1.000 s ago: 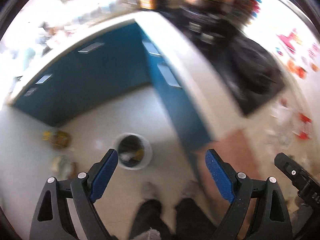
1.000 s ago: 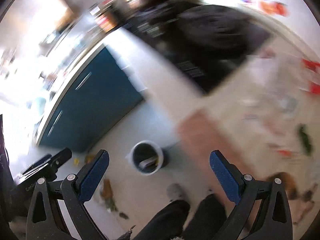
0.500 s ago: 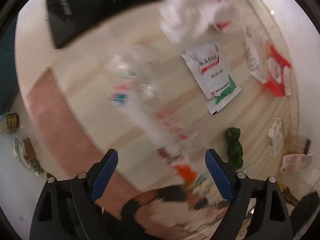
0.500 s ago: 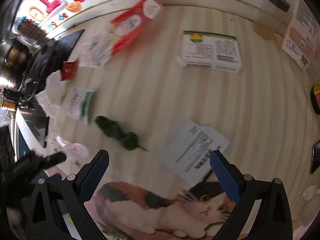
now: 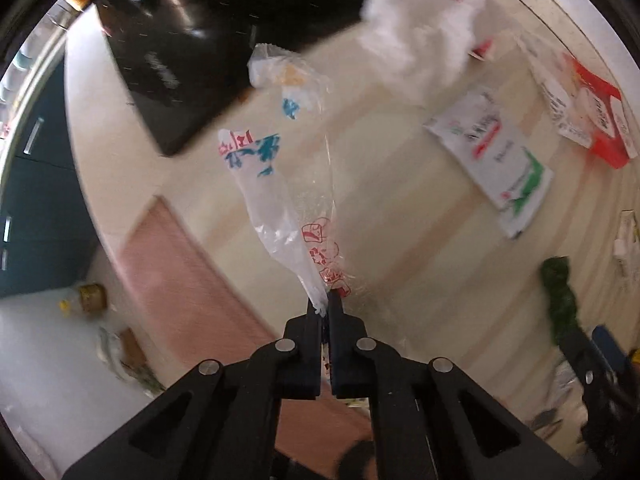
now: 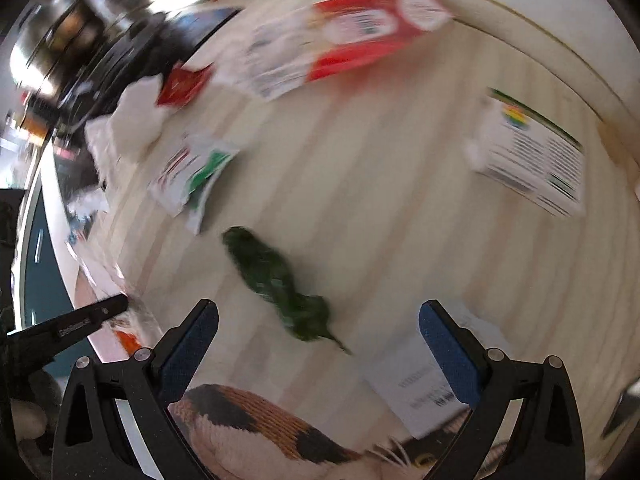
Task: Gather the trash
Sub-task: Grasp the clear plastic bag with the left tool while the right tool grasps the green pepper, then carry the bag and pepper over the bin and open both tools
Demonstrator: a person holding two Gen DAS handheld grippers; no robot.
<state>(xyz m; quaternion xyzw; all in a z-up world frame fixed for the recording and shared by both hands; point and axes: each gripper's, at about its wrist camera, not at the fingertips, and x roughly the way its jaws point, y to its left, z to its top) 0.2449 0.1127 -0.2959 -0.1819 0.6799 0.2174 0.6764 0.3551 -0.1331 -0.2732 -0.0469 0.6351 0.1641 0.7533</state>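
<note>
My left gripper [image 5: 325, 300] is shut on the end of a clear plastic bag [image 5: 280, 184] with red and blue print, which stretches away over the pale striped table [image 5: 380, 216]. My right gripper [image 6: 318, 330] is open and empty, just above a crumpled dark green leaf [image 6: 276, 280]; the leaf also shows at the right edge of the left wrist view [image 5: 558, 292]. Other trash lies around: a crumpled white tissue [image 5: 416, 32], a white-and-green packet [image 5: 500, 160], a red-and-white wrapper [image 6: 352, 32] and a white printed box [image 6: 532, 160].
A cat-picture mat [image 6: 260, 428] lies at the table's near edge, with a printed paper slip [image 6: 420, 384] beside it. A black appliance [image 5: 168, 48] stands at the far left. Blue cabinets [image 5: 36, 200] and floor litter [image 5: 92, 298] show beyond the table edge.
My left gripper has shut on the clear plastic bag and the bag now stretches from its tips. My right gripper has moved closer over the green leaf, still open.
</note>
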